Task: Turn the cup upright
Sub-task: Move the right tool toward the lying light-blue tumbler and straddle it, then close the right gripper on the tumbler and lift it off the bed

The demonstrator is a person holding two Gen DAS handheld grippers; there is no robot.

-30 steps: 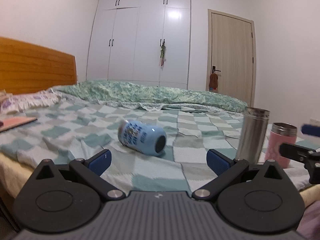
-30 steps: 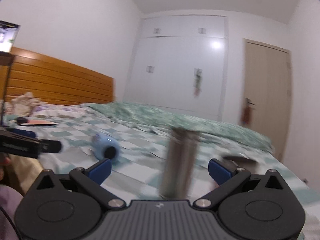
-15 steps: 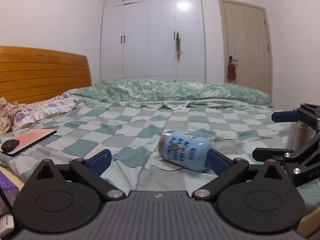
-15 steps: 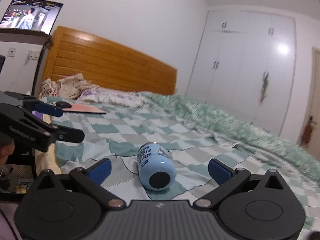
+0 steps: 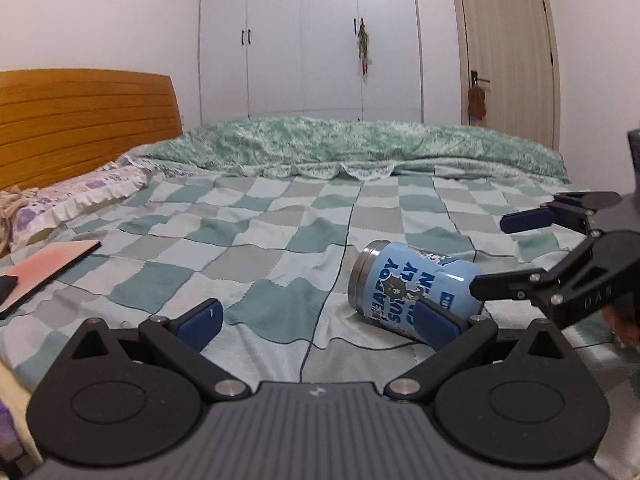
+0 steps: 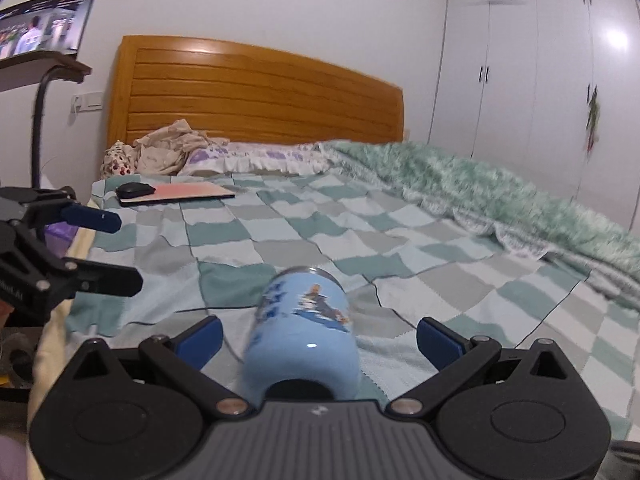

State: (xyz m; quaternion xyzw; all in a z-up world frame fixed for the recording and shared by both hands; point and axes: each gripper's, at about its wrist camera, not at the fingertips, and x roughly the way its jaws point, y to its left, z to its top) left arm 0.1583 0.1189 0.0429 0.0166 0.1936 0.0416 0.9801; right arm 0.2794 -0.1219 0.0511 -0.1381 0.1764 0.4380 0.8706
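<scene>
A light blue cup with printed lettering (image 5: 404, 286) lies on its side on the checked bedspread (image 5: 256, 240). In the right wrist view the cup (image 6: 304, 328) lies between my open right fingers, its base toward the camera and its metal rim pointing away; the pads do not touch it. My right gripper (image 6: 318, 334) also shows in the left wrist view (image 5: 492, 252), open around the cup's base end. My left gripper (image 5: 318, 318) is open and empty, just left of the cup; it shows at the left edge of the right wrist view (image 6: 116, 250).
A pink pad with a black mouse on it (image 6: 176, 192) lies near the pillows (image 6: 248, 160) and wooden headboard (image 6: 256, 92). A green blanket (image 5: 352, 144) is bunched along the bed's far side. White wardrobes (image 5: 304, 40) and a door (image 5: 504, 52) stand behind.
My right gripper has closed in on the cup, which now lies between its open fingers. The left wrist view has shifted left; the steel and pink cups have left view.
</scene>
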